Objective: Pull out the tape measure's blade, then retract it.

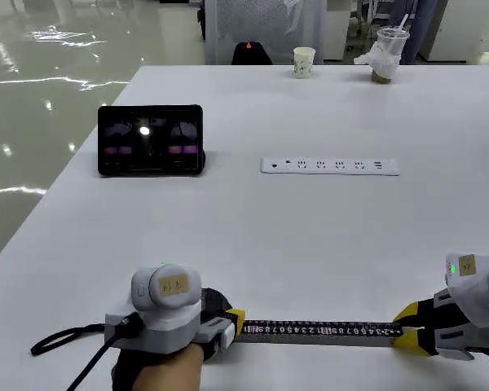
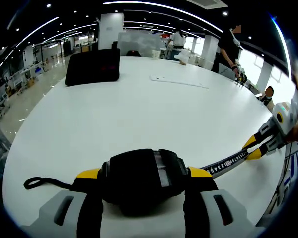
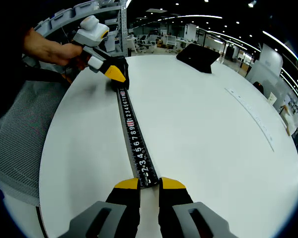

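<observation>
Pull-out phase, by my reading, near its end. Black, rounded plastic tape measure case (image 2: 139, 183) sits low on the white matte bench (image 1: 269, 236), clamped between the yellow-tipped jaws of the left claw (image 1: 228, 319). Dark, flat metal blade (image 3: 134, 139) with pale printed numerals lies along the bench surface from the case to the right claw (image 3: 149, 184), whose yellow tips pinch the blade's free end. Black cord loop (image 2: 39, 183) lies on the bench beside the left claw.

Next move, as I judge it: feed the blade back toward the case under control, tip pinched until it reaches the case mouth, so the springy strip does not whip or kink.

Farther back: glossy black tablet (image 1: 151, 140), flat white power strip (image 1: 329, 166).
</observation>
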Tool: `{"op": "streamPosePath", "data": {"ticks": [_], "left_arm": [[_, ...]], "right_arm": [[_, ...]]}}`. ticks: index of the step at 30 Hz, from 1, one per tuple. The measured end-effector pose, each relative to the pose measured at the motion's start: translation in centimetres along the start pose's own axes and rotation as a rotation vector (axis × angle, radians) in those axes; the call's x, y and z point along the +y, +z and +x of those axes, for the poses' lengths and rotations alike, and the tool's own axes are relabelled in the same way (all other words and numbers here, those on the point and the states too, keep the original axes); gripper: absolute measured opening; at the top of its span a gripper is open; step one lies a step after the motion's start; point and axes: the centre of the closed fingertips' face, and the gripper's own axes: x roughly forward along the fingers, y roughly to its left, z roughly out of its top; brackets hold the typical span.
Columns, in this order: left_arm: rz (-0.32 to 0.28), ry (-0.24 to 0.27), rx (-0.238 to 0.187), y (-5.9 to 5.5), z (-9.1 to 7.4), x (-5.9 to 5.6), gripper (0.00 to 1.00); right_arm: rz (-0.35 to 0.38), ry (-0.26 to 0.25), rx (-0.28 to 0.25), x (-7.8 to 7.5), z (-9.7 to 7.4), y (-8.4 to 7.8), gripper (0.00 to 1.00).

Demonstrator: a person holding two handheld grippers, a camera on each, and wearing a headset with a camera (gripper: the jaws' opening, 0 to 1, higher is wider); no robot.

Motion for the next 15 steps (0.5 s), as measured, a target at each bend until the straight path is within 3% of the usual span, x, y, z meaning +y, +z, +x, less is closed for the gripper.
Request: {"op": "streamPosePath", "data": {"ticks": [15], "left_arm": [[-0.010,-0.002,0.002,0.0,0.1,0.0,0.61]], "right_arm": [[-0.006,0.004,-0.005,0.2,0.8,1.1,0.10]]}}
